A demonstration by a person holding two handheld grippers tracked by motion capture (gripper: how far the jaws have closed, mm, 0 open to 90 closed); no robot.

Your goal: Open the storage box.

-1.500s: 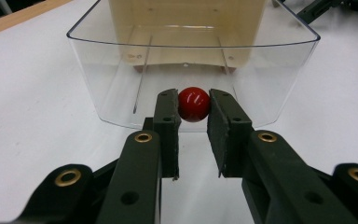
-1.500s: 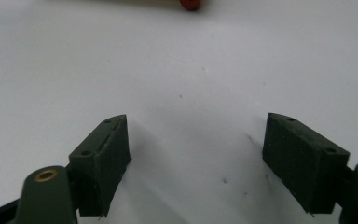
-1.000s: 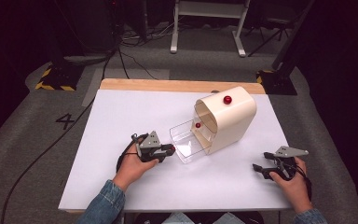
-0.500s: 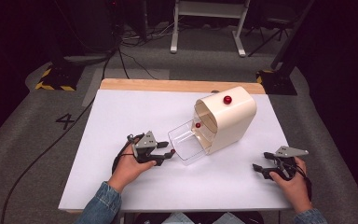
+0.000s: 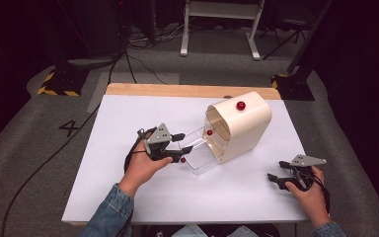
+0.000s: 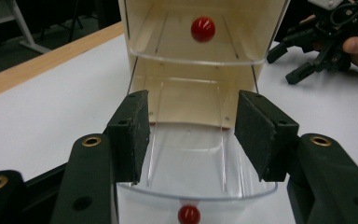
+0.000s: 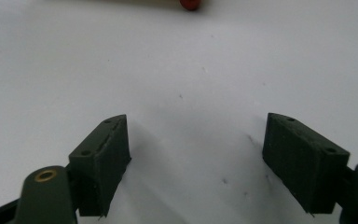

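We look down on a white table (image 5: 128, 197), its far edge at twelve o'clock. At about nine o'clock from the table's middle, our left gripper (image 5: 181, 141) points toward three o'clock at a clear drawer (image 5: 200, 153) pulled partway out of a cream cabinet (image 5: 242, 126). Its jaws stand wide apart and hold nothing. In the left gripper view the two black pads sit either side of the drawer's curved front, apart from it as far as we can tell, with the drawer's red knob (image 6: 189, 214) low between them. The drawer looks empty.

Just past the middle, the cabinet lies with its open face toward eight o'clock. A second, upper drawer (image 6: 198, 44) is shut inside it, its red knob (image 6: 203, 29) showing. Another red knob (image 5: 240, 105) sits on the cabinet's top side.

At about four o'clock, well apart from the cabinet, our right gripper (image 5: 275, 178) rests by the table's near edge. Its jaws are open wide over bare table, gripping nothing.

We judge the lower drawer to be already open and let go. Whether it is next filled or pushed shut, we cannot tell; the upper drawer is not yet opened.
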